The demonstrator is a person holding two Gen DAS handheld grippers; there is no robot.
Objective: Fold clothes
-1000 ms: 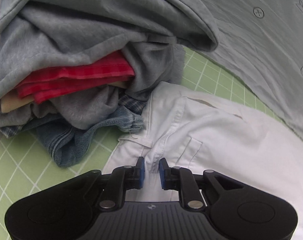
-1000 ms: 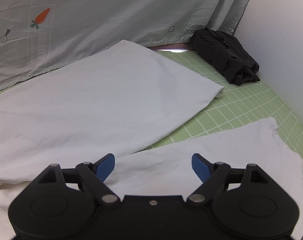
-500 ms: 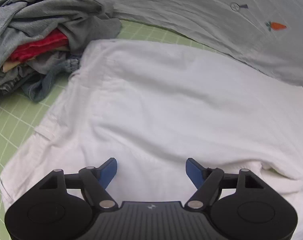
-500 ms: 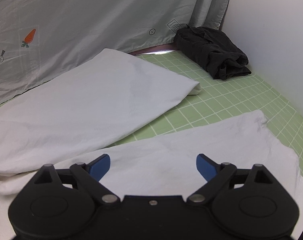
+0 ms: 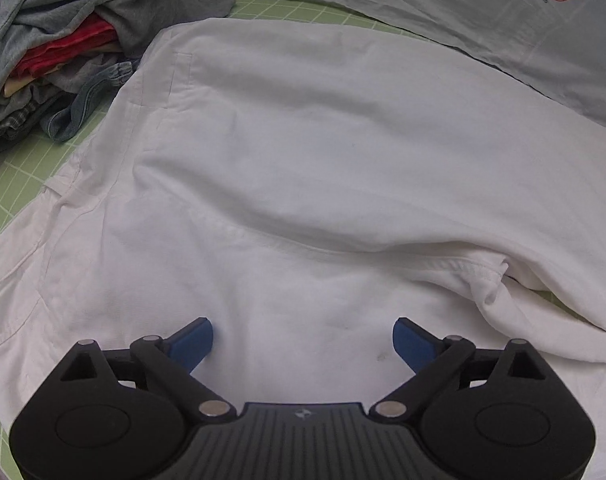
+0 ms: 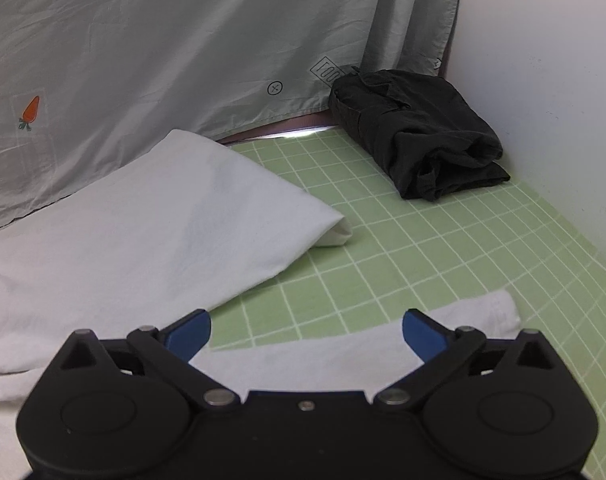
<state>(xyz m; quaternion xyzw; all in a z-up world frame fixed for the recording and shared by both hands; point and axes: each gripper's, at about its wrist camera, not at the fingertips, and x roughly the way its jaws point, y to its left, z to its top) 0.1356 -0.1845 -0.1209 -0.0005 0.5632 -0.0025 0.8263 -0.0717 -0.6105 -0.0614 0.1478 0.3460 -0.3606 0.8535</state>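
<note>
Since a second ago I've let go of the trousers (image 5: pixel 303 168) and backed my left gripper (image 5: pixel 303 340) off; its jaws gape over the cloth. Right gripper (image 6: pixel 307 332) also spread, empty, a leg (image 6: pixel 143 232) ahead-left on the mat (image 6: pixel 443 248), another directly below.

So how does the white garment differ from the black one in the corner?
The white garment lies spread out across much of the green mat; the black garment is bundled into a compact, roughly folded lump. The white one sits directly under both open grippers, left and right; the black one lies far off against the wall, touched by neither. Both rest on the mat.
</note>
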